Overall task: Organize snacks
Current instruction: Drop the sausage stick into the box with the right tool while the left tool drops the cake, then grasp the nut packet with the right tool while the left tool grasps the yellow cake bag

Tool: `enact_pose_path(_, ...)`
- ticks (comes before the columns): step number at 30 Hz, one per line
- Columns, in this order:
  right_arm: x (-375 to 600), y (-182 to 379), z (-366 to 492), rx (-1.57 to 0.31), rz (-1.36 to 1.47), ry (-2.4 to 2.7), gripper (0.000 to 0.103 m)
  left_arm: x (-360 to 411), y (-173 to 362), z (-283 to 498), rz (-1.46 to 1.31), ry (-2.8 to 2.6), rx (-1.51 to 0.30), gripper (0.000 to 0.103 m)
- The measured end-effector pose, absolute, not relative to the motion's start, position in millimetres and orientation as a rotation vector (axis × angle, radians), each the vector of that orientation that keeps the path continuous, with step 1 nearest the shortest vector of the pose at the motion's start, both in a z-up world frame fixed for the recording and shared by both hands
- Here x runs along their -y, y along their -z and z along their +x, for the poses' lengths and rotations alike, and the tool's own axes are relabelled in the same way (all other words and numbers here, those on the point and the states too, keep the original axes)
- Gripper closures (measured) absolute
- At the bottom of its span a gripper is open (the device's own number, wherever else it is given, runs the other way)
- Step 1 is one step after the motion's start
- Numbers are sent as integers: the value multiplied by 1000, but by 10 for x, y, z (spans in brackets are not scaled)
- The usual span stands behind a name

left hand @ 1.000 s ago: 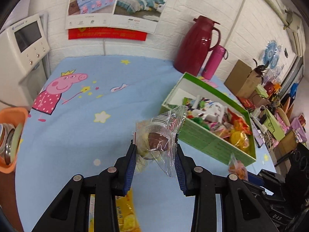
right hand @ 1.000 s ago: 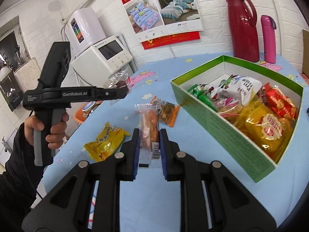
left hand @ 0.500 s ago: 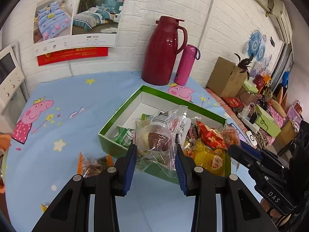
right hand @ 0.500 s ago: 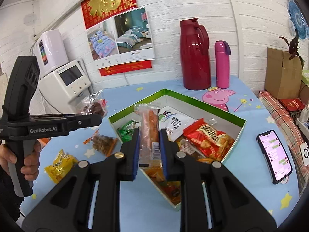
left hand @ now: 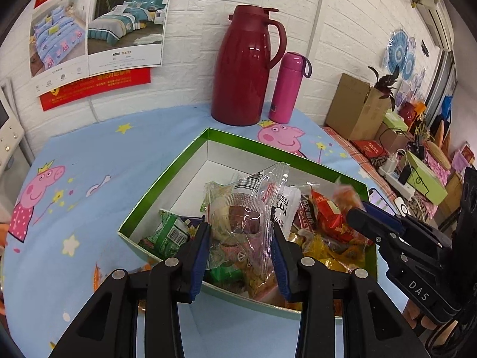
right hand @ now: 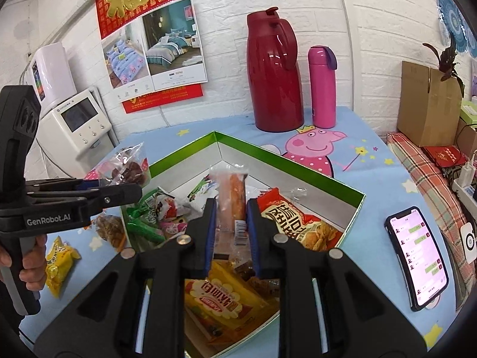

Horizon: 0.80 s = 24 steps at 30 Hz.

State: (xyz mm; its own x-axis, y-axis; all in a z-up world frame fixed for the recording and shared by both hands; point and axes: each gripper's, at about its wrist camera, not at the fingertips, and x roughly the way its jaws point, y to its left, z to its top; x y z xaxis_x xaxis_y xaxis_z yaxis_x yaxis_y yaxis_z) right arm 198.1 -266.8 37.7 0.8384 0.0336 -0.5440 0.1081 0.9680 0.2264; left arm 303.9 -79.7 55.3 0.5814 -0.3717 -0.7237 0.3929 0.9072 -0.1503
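A green box [left hand: 167,183] [right hand: 301,167] with white inner walls sits on the blue cartoon tablecloth, holding several snack packs. My left gripper [left hand: 240,234] is shut on a clear bag with a brown pastry [left hand: 238,220], held over the box's near edge. My right gripper [right hand: 231,210] is shut on a long orange-brown snack stick in clear wrap [right hand: 232,197], hovering above the box's middle. The right gripper [left hand: 362,216] enters the left wrist view from the right. In the right wrist view the left gripper [right hand: 131,186] shows at the left, with its bag [right hand: 128,168].
A red thermos jug [right hand: 272,74] and a pink bottle [right hand: 322,89] stand at the wall behind the box. A phone [right hand: 417,253] lies on the cloth at the right. A yellow snack pack [right hand: 59,261] and a brown one [right hand: 108,231] lie left of the box.
Both grippers have moved forward with their snacks and now hang over the box; the left swung right from the open cloth to the box's edge.
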Motion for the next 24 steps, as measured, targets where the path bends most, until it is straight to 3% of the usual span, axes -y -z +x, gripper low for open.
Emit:
enact_pose_path(1,2676,-362,1991,-579,253,39,74,800,-538,3050,29,447,-835,55)
enact_pose_path(2,2678,-349,1982,-579,250,40,56,800,-528,3050,32,442,-826,48)
enact_pose_path(3,2676,-344,1962,-575,246,46,33,791,-528,3042,34,430,-812,26)
enact_pose_path(4,2669,-344,1937,-562,239,54,27,775,-532,3031,34,406,-792,11)
enact_pose_path(6,2640,-349,1895,-546,209,64,24,714,-562,3005,22,356,-743,5)
enact_pose_path(8,2617,-351,1885,-554,188,64,21,670,-578,3001,10,344,-738,3)
enact_pose_path(12,2600,-357,1837,-558,201,65,1,624,-602,2952,-1,332,-739,3)
enact_pose_path(24,2386,-536,1552,-526,173,32,1,563,-807,2541,13,339,-694,3)
